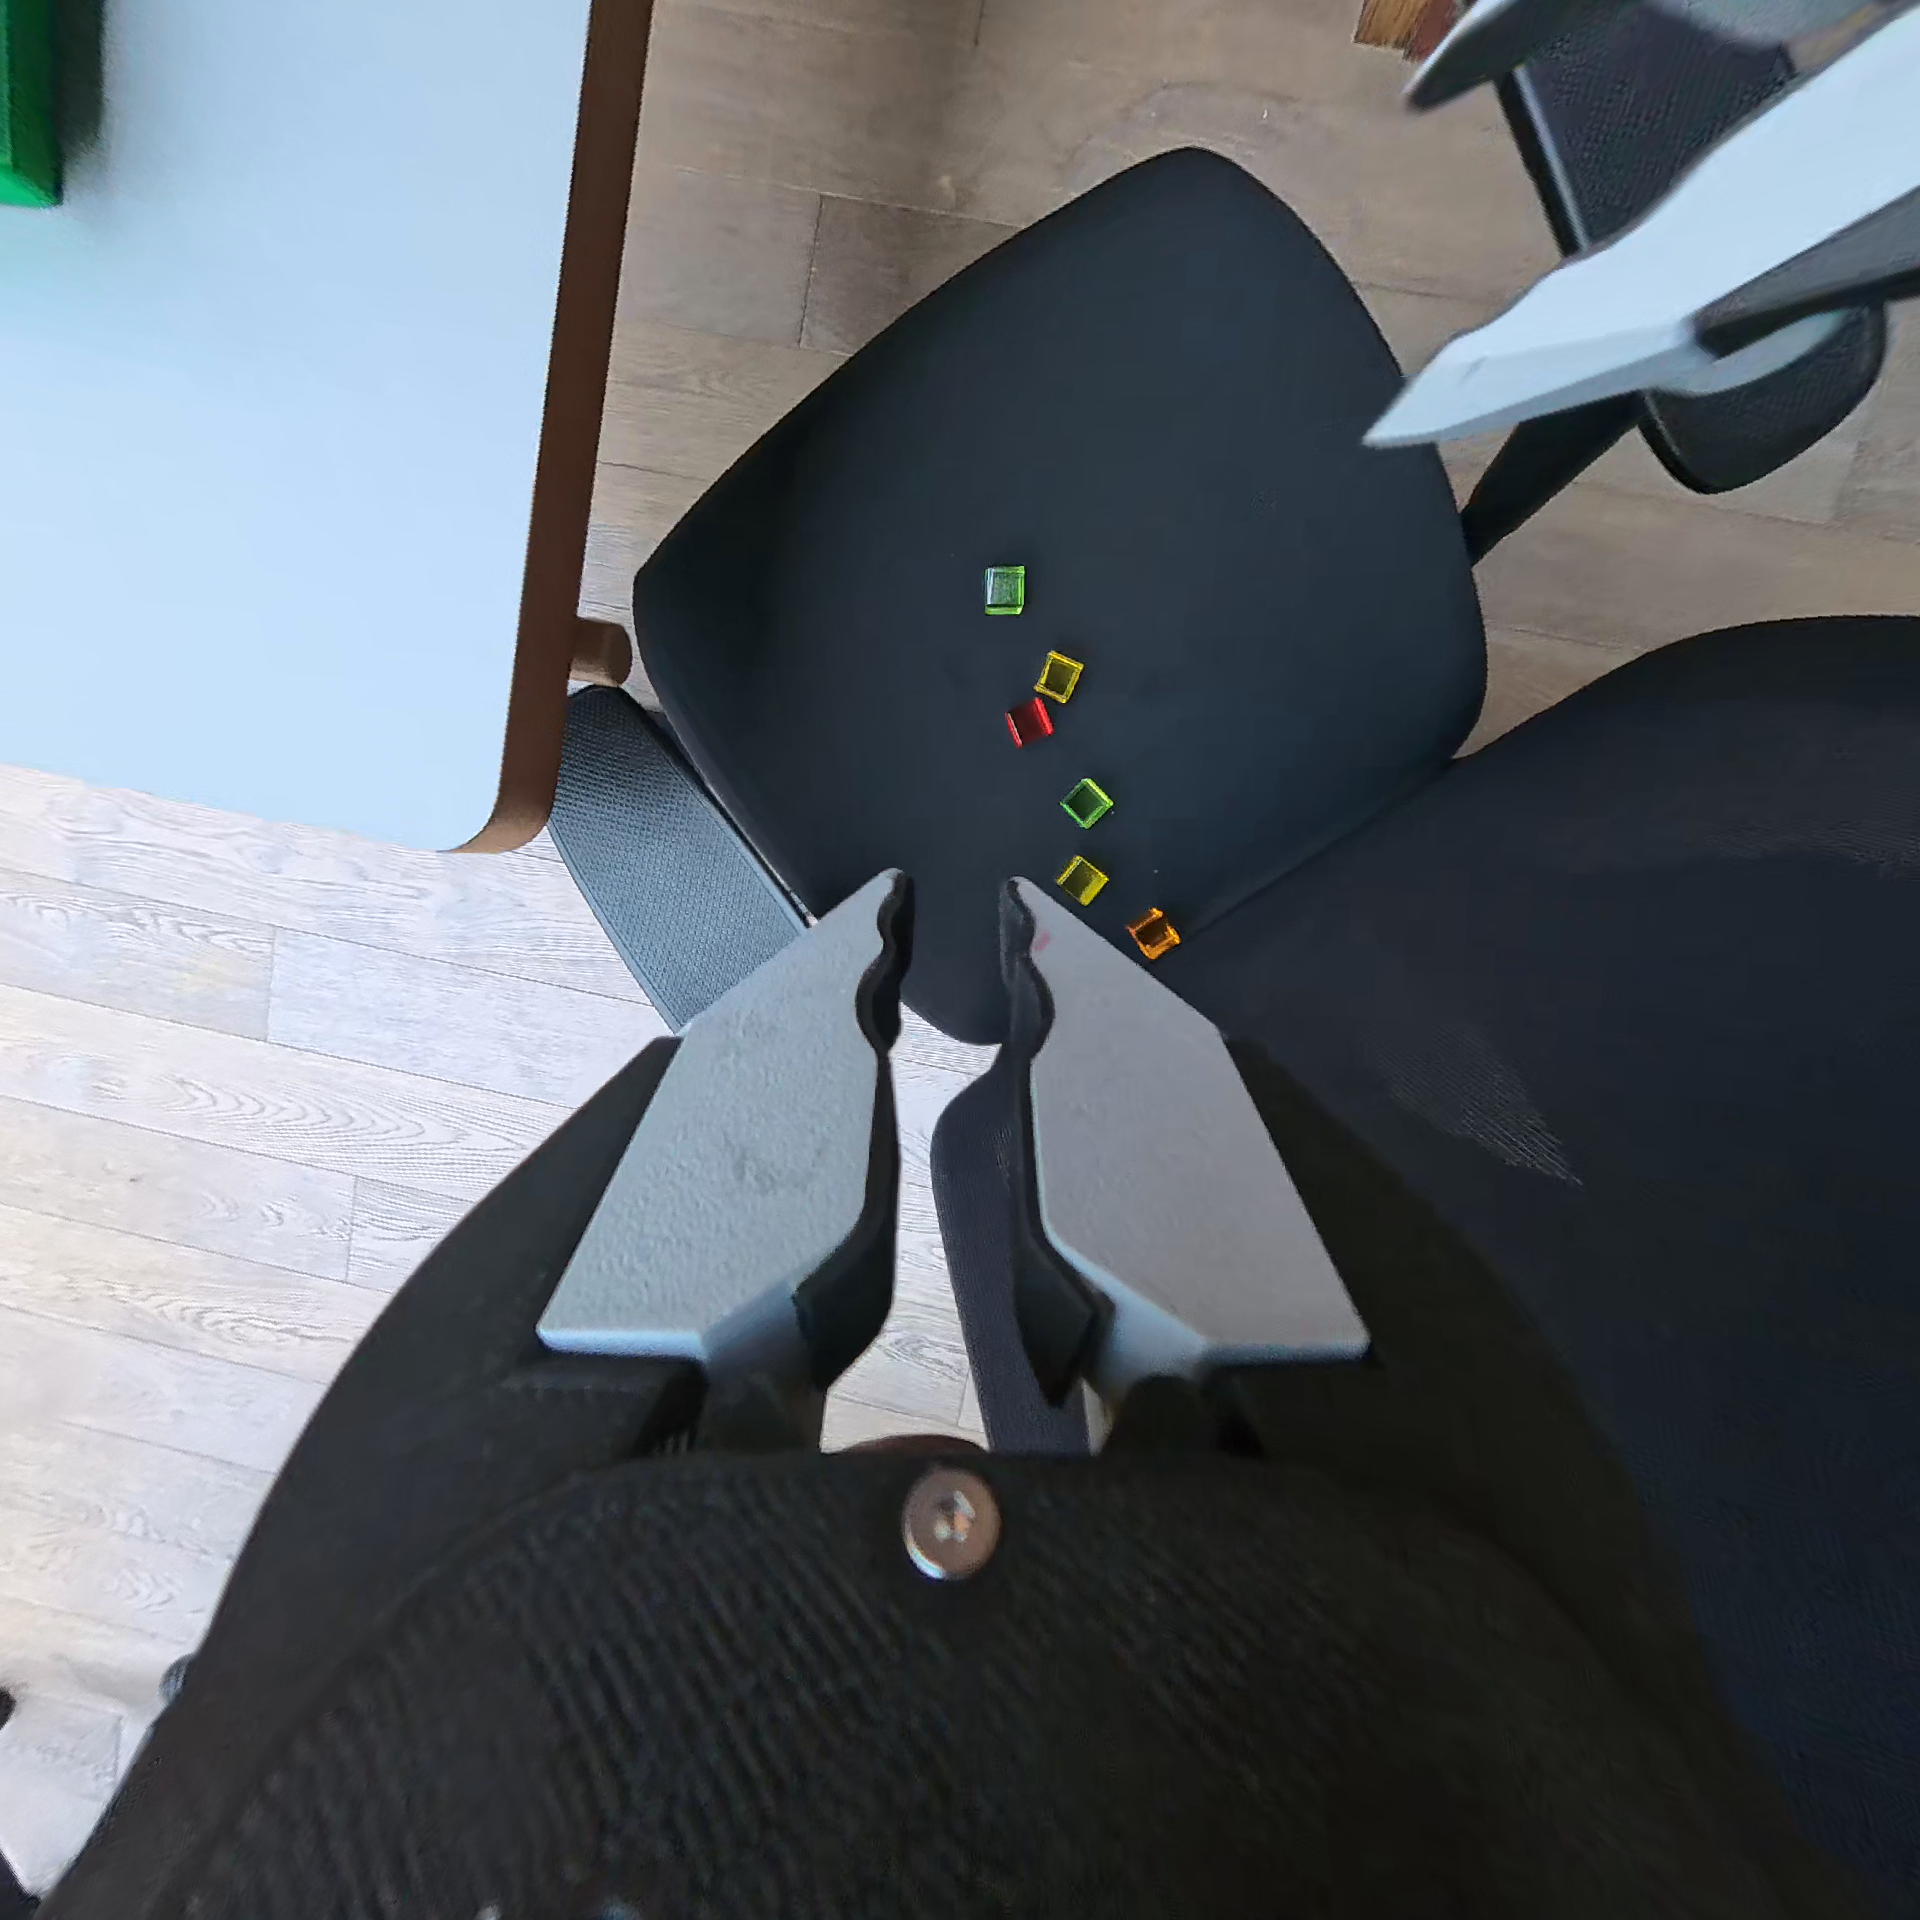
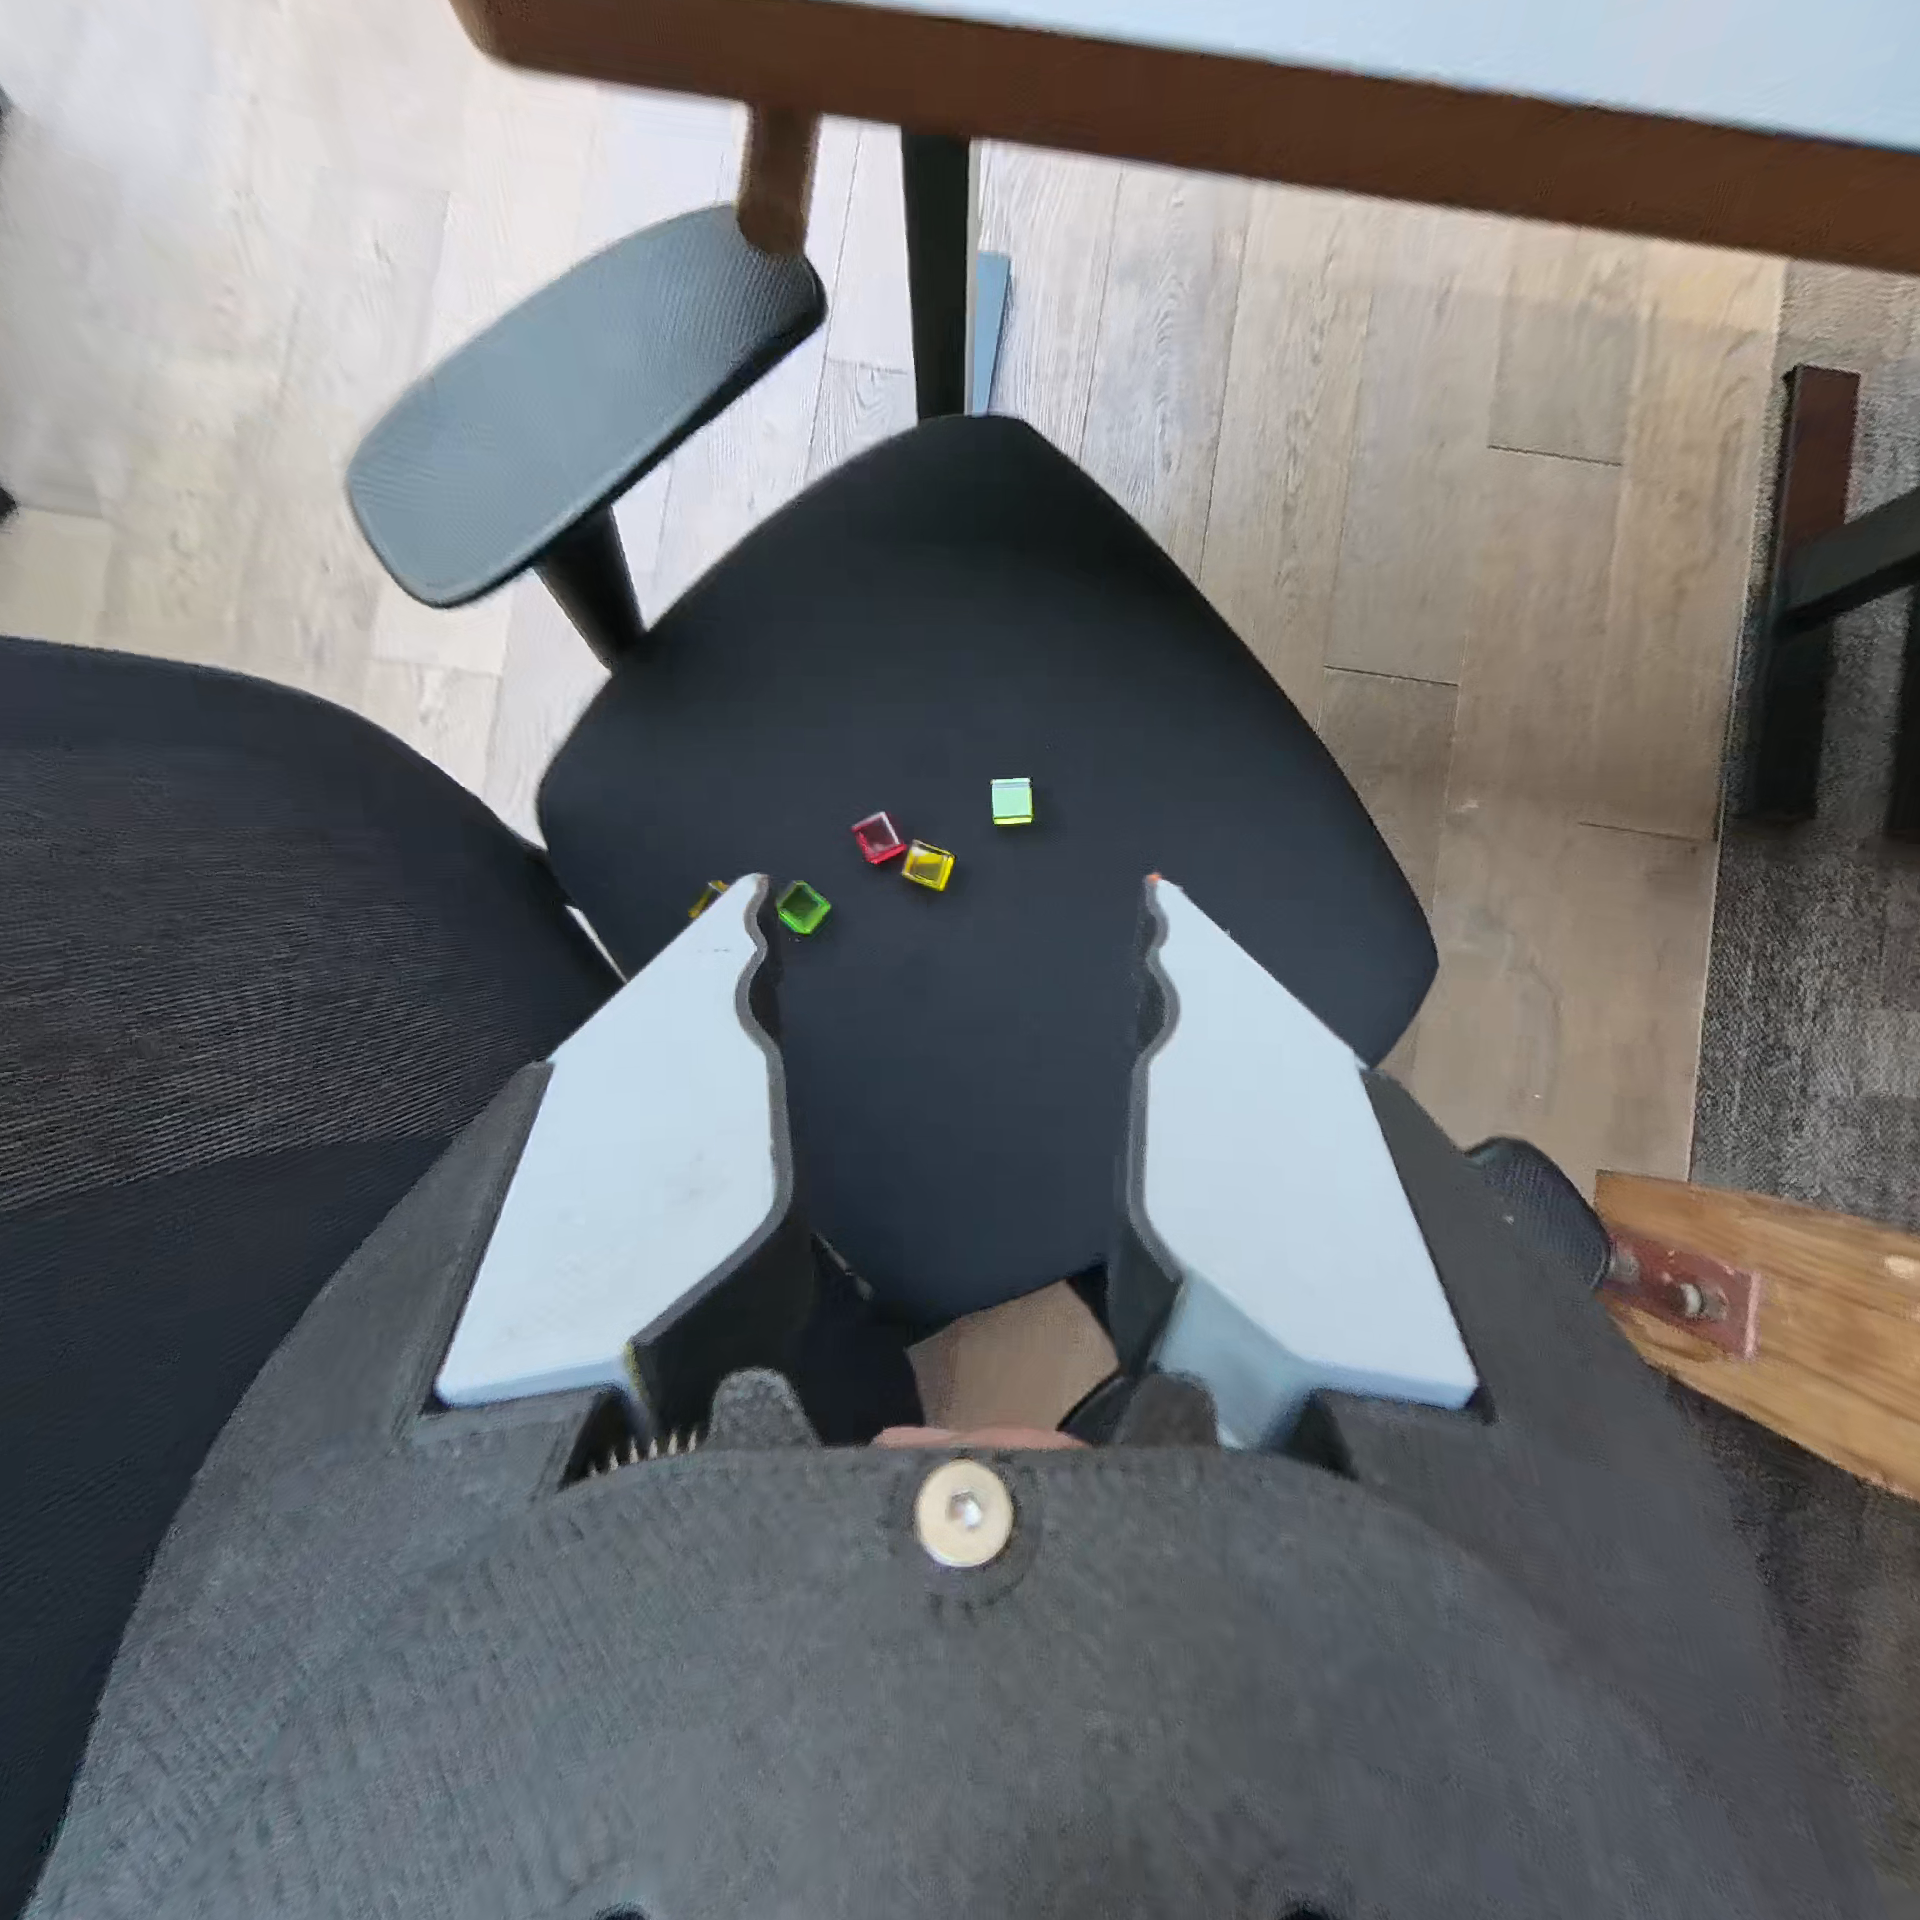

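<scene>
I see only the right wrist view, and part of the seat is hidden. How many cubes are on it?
Observer: Six on the seat. An orange cube, out of your sight, lies by the backrest.
Operator: And the half-hidden yellow cube?
Observer: It is whole, and it lies apart from the orange cube.
Operator: What about the left gripper?
Observer: The left gripper is empty, with its jaws slightly apart and its tips near that yellow cube.

Both grippers: pale grey wedge fingers, wavy black inner pads, textured black body, silver centre screw.
</scene>
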A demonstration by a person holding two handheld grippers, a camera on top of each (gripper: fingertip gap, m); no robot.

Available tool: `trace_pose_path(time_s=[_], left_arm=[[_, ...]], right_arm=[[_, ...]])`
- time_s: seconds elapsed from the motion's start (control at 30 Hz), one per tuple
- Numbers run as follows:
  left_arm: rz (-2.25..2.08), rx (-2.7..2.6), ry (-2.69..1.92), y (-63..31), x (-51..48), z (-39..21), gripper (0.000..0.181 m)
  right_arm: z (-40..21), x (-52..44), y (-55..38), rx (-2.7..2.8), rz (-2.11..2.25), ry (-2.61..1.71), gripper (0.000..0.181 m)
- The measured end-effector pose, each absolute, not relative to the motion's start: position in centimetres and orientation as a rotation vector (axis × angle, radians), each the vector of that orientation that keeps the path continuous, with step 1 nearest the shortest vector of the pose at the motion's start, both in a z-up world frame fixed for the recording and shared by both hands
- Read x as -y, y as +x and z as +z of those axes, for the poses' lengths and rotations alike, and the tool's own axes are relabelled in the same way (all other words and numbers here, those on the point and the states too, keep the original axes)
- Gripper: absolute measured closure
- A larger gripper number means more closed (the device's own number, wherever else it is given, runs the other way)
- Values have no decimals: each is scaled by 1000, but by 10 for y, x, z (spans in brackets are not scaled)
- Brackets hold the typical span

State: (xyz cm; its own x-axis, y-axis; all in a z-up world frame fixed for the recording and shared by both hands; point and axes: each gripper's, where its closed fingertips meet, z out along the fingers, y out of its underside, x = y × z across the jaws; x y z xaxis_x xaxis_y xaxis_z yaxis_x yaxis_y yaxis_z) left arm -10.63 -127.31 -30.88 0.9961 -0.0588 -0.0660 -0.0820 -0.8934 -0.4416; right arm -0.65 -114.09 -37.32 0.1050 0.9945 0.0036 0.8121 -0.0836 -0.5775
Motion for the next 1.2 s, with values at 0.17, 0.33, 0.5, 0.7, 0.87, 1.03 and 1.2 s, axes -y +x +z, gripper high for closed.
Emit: trace_pose_path(time_s=[0.17,0.33,0.5,0.7,0.87,1.03,1.2], left_arm=[[85,-103,-2675,-103,1271,-312,160],[211,-119,-2678,-116,1272,-316,115],[211,-40,-2669,-126,1274,-316,110],[304,-59,-2618,-120,1278,-310,117],[254,-59,-2699,-86,1301,-327,119],[120,-60,-2796,-55,1321,-352,133],[-20,-126,-2803,-20,1311,-360,181]], right_arm=[[-315,1159,22,1620,627,-2013,110],[-289,1149,36,1559,510,-1966,108],[-279,1161,35,1565,568,-1922,102],[-274,1195,38,1626,767,-1842,99],[-294,1210,54,1681,803,-1805,100],[-294,1188,68,1510,856,-1776,111],[-287,1181,85,1551,828,-1661,112]])
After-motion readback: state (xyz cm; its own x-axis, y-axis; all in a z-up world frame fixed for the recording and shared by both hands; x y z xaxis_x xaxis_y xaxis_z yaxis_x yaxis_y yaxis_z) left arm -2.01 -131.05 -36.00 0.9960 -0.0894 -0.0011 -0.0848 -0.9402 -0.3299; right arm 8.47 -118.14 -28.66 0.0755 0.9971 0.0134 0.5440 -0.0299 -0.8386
